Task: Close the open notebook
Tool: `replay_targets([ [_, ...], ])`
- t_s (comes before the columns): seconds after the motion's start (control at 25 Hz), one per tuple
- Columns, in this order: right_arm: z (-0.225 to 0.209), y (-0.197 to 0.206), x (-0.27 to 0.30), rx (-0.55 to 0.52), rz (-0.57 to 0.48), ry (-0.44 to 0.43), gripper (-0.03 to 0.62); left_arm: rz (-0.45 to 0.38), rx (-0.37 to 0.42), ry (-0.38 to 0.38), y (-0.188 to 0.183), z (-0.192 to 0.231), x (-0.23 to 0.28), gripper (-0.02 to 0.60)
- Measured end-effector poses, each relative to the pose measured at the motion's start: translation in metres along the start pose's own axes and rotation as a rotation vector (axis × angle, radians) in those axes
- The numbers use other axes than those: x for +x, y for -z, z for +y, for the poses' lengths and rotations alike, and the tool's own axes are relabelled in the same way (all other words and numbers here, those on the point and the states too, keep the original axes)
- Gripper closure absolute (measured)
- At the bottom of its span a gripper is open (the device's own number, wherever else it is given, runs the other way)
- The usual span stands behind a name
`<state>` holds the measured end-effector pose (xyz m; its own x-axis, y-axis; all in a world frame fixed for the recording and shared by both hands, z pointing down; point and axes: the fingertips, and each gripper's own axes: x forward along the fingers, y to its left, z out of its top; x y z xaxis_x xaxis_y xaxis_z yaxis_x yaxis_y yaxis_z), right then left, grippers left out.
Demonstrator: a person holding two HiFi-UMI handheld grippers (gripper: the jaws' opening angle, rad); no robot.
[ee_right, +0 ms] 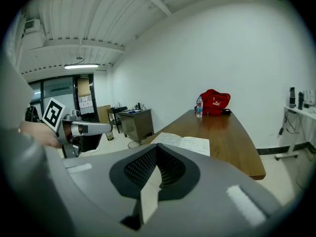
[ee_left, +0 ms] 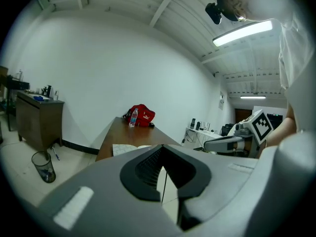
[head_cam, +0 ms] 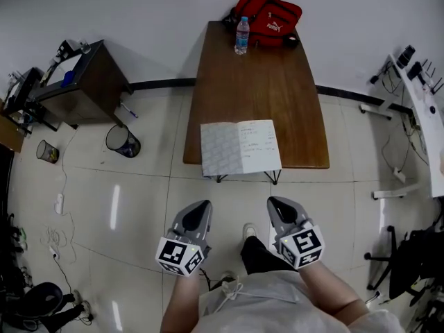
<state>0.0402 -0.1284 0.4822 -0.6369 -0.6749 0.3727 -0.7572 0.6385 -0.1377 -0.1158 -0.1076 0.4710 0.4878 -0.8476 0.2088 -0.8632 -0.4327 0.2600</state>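
Note:
An open notebook point(head_cam: 241, 147) with white pages lies flat at the near edge of a brown wooden table point(head_cam: 257, 82). It also shows in the left gripper view point(ee_left: 126, 148) and in the right gripper view point(ee_right: 185, 143). My left gripper point(head_cam: 196, 217) and right gripper point(head_cam: 281, 210) hang side by side over the floor, short of the table, both pointing toward the notebook. The left gripper's jaws point(ee_left: 163, 181) are shut with nothing in them. The right gripper's jaws point(ee_right: 150, 186) look shut and empty too. Neither gripper touches the notebook.
A water bottle point(head_cam: 241, 35) and a red bag point(head_cam: 267, 16) stand at the table's far end. A dark cabinet point(head_cam: 83, 82) and a mesh waste bin point(head_cam: 123, 141) are to the left. A white bench point(head_cam: 427, 116) and a black chair point(head_cam: 409, 255) are on the right.

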Motion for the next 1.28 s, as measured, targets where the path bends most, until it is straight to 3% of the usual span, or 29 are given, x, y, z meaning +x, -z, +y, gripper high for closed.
replay_targets([
  [0.28,-0.052,0.016,0.045,0.021,0.081,-0.032,0.588,0.059,-0.078,-0.030,0.020,0.033,0.068,0.575],
  [0.68,-0.064,0.035,0.120,0.030,0.158,-0.138,0.588,0.185,-0.136,-0.151,0.068,0.096,0.107,0.575],
  [0.76,-0.064,0.037,0.133,0.032,0.171,-0.156,0.588,0.212,-0.171,-0.153,0.075,0.107,0.110,0.480],
  [0.84,-0.063,0.040,0.141,0.032,0.184,-0.170,0.588,0.237,-0.209,-0.152,0.084,0.116,0.112,0.429],
  [1.04,-0.055,0.045,0.143,0.034,0.195,-0.206,0.588,0.267,-0.315,-0.142,0.111,0.128,0.111,0.376],
  [1.28,-0.045,0.062,0.146,0.027,0.236,-0.220,0.586,0.281,-0.414,-0.080,0.130,0.142,0.117,0.344],
])
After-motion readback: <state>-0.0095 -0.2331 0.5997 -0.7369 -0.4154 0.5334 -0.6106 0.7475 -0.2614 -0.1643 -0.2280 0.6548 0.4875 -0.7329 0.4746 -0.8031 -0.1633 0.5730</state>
